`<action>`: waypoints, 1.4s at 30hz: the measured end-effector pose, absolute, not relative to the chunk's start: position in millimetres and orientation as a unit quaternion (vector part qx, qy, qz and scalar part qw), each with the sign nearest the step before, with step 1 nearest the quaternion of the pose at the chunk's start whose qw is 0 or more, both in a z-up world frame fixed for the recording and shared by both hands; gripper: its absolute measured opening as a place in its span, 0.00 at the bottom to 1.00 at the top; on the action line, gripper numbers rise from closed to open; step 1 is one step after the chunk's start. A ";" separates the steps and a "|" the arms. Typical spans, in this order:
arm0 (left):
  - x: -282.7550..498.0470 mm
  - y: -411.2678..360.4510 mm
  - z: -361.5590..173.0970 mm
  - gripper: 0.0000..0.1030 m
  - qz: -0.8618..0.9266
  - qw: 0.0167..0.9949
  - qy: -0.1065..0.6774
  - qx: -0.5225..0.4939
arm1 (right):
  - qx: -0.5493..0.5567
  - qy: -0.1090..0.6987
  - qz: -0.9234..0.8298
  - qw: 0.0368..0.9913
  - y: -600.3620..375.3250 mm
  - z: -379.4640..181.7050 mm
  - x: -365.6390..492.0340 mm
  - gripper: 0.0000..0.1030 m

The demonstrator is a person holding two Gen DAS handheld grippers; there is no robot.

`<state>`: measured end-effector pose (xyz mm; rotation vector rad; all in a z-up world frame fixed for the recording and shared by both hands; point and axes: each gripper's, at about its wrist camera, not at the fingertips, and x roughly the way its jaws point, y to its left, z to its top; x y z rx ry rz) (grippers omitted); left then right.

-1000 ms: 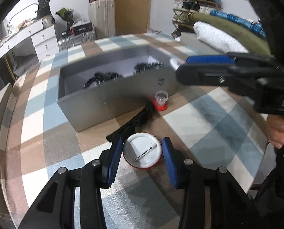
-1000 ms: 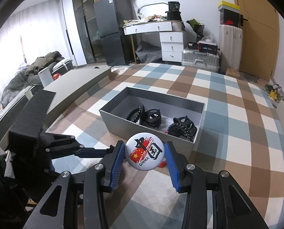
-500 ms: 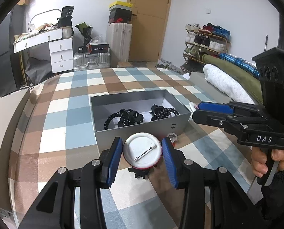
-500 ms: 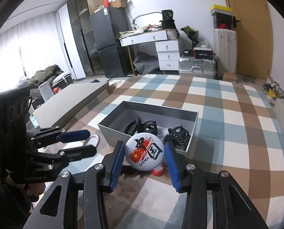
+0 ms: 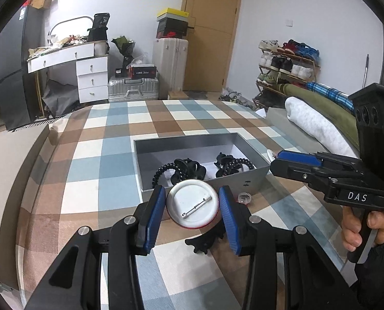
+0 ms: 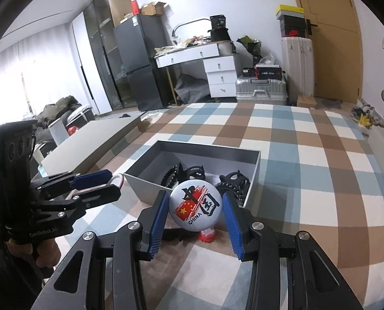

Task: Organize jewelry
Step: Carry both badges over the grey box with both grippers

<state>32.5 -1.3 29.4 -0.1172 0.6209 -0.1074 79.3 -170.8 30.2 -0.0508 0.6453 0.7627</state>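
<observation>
My left gripper (image 5: 192, 202) is shut on a round pin badge (image 5: 192, 208), white back and clasp facing me, held above the checked tablecloth in front of the grey box (image 5: 199, 142). My right gripper (image 6: 195, 208) is shut on a second badge (image 6: 196, 205) with a red flag and "CHINA" on its face, also just short of the grey box (image 6: 207, 148). Black hair clips and coiled ties (image 5: 189, 169) lie inside the box. Each view shows the other gripper from the side: the right gripper (image 5: 292, 161) and the left gripper (image 6: 96, 184).
A black hair clip (image 5: 205, 240) and a small red-based clear piece (image 6: 207, 235) lie on the cloth under the badges. A flat grey lid (image 6: 94, 139) rests left of the box. Rolled blankets (image 5: 316, 124) lie to the right. A hand (image 5: 357, 227) grips the right handle.
My left gripper rose and tipped up with its badge, off the cloth and away from the black clip; the box now sits lower and farther. The right gripper kept its badge and barely shifted.
</observation>
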 end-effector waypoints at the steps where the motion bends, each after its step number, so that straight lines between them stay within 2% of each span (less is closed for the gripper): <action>1: 33.6 -1.2 29.5 0.36 -0.050 0.950 0.304 -0.056 | -0.022 0.309 0.365 0.878 -171.0 29.8 80.3 0.41; 22: 82.5 7.8 28.4 0.36 -0.018 0.949 0.310 -0.057 | 0.048 0.329 0.374 0.866 -166.3 23.3 122.3 0.41; 42: 95.4 -6.0 11.4 0.36 -0.018 0.931 0.364 -0.020 | 0.093 0.373 0.382 0.840 -157.3 6.3 145.1 0.41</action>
